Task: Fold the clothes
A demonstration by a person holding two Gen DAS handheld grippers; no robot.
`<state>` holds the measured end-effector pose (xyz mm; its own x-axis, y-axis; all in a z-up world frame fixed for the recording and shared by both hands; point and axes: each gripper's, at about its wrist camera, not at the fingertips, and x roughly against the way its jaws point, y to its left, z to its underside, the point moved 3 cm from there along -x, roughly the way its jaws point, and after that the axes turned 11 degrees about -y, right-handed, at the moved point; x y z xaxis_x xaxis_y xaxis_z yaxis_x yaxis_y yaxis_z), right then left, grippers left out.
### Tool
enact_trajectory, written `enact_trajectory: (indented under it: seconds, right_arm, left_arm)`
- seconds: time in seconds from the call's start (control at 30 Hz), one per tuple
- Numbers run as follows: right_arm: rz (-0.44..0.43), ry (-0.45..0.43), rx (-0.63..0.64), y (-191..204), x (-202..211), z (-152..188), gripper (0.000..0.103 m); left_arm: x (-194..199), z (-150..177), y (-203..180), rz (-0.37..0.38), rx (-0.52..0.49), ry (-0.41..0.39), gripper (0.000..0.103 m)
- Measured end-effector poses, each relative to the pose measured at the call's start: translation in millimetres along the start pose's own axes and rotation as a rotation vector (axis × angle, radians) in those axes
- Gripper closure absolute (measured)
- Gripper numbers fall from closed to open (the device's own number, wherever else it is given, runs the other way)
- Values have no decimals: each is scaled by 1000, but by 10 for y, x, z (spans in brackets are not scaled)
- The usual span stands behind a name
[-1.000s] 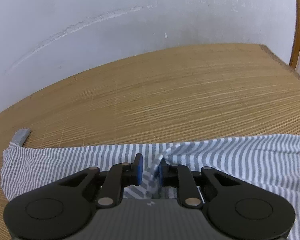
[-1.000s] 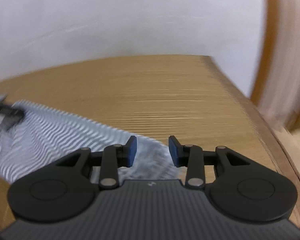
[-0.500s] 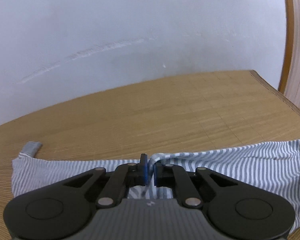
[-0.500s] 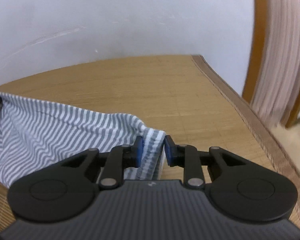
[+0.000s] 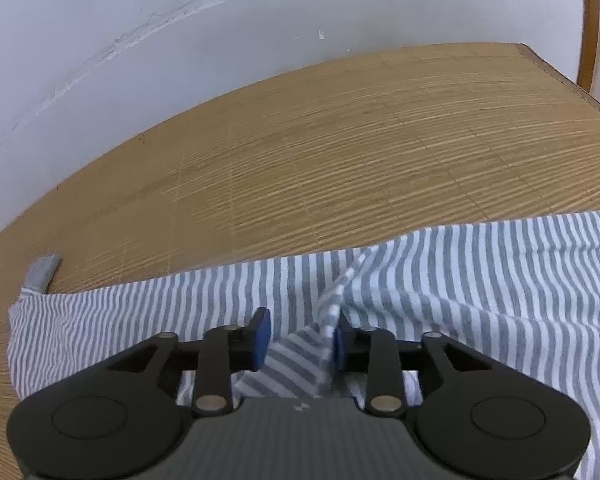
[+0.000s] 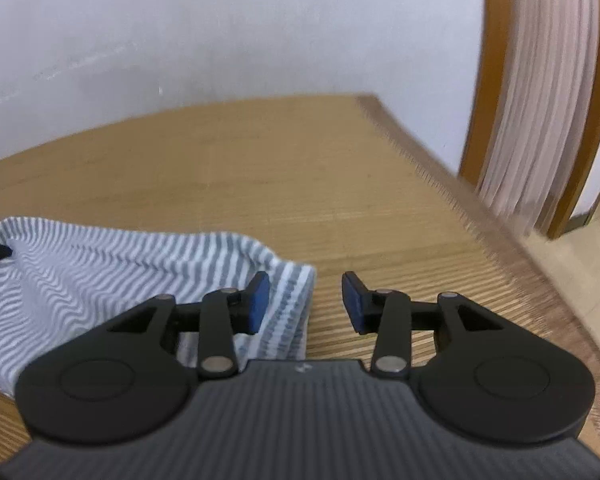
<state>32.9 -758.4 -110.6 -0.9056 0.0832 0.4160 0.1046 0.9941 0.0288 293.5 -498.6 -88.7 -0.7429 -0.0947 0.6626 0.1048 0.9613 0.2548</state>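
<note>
Bare mat (image 5: 340, 152) beyond the striped garment (image 5: 480, 280) lies open; wall (image 5: 260, 12) bounds it behind.

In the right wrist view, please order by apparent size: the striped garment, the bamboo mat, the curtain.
1. bamboo mat
2. striped garment
3. curtain

The garment and curtain look close in area, and the curtain stands farther away, so their order is unsure.

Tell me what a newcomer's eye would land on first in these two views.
The grey-and-white striped garment spread low across the woven mat, a ridge of it rising between the open fingers of the left gripper. On the right, the open right gripper straddles the garment's banded edge, with a pleated curtain beyond the mat's corner.
</note>
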Motion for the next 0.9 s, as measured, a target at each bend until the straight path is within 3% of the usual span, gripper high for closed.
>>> enact_trajectory:
  seconds: [0.13, 0.4, 0.6, 0.77, 0.9]
  right_arm:
    - [-37, -54, 67, 160, 319, 6, 58]
    - [-252, -12, 56, 527, 561, 108, 58]
    - [-470, 28, -25, 939, 831, 177, 58]
    - [-674, 124, -133, 1513, 835, 233, 56]
    - [-789, 201, -136, 2103, 830, 326, 56]
  left_arm:
    - [222, 50, 29, 13, 27, -25, 54]
    - [1068, 452, 215, -38, 102, -61, 51]
    - [1599, 1100, 566, -164, 125, 18, 50]
    - [1775, 1598, 996, -266, 129, 94, 50]
    - [1817, 1842, 1361, -268, 155, 100, 50]
